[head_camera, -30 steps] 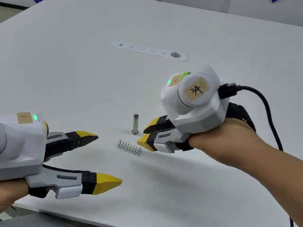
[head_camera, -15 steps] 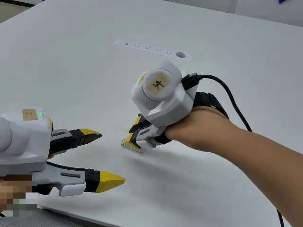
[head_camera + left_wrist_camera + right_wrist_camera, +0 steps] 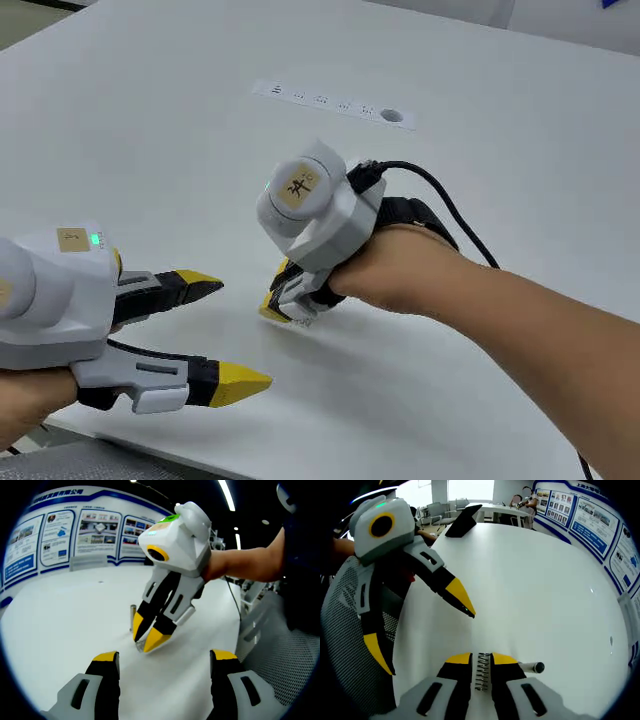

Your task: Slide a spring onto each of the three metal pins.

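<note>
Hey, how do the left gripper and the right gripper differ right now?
The left gripper is open, nothing between its jaws; the right gripper is shut on the spring. The left gripper lies roughly level; the right gripper tilts steeply down to the table. Both have white bodies and yellow-tipped jaws.

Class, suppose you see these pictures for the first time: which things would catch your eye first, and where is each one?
First comes the right gripper, tipped down to the white table at the middle of the head view, its jaws shut on a small spring. Next is the left gripper, at the lower left with its yellow-tipped jaws wide open. A short metal pin stands close by the right gripper's tips.
</note>
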Demonstrator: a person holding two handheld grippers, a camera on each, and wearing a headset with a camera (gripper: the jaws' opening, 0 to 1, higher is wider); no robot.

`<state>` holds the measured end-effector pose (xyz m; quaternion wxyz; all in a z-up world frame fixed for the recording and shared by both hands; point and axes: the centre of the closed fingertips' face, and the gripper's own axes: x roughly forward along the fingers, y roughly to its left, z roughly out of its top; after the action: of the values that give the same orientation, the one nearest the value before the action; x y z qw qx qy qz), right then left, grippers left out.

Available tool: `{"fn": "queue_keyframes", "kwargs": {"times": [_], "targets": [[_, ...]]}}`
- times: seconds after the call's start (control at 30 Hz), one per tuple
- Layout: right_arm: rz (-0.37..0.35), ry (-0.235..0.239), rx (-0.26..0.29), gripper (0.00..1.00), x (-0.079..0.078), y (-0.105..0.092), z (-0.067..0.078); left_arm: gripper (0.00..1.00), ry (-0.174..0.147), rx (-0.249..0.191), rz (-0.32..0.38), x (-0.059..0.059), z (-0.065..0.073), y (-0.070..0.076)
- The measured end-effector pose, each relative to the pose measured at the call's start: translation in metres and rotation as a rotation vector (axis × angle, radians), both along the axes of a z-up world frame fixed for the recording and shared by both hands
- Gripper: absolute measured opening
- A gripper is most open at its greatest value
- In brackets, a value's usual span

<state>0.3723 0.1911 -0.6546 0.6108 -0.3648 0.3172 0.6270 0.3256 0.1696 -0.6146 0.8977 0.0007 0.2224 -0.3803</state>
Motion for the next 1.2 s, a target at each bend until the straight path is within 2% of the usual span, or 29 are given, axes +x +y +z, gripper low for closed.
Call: {"fn": "queue_keyframes", "kwargs": {"times": [0.3,0.7,0.83,1.0,1.2], "targets": [[0.002,0.003,-0.038,0.14,0.002,-0.002,-0.009,0.75,0.000,-0.002,0.001,0.000,0.000,0.000],[0.011,0.022,-0.051,0.12,-0.001,-0.001,-0.010,0.75,0.002,-0.001,0.003,0.000,0.000,0.000],[0.000,0.038,-0.047,0.12,-0.001,-0.002,-0.010,0.75,0.003,-0.001,0.002,0.000,-0.001,0.000],[-0.004,0.021,-0.036,0.12,0.000,-0.004,-0.009,0.75,0.003,0.003,0.002,0.000,-0.001,0.000],[-0.031,0.023,0.006,0.12,0.002,-0.008,0.005,0.75,0.001,0.002,0.001,0.000,-0.001,0.000]]}}
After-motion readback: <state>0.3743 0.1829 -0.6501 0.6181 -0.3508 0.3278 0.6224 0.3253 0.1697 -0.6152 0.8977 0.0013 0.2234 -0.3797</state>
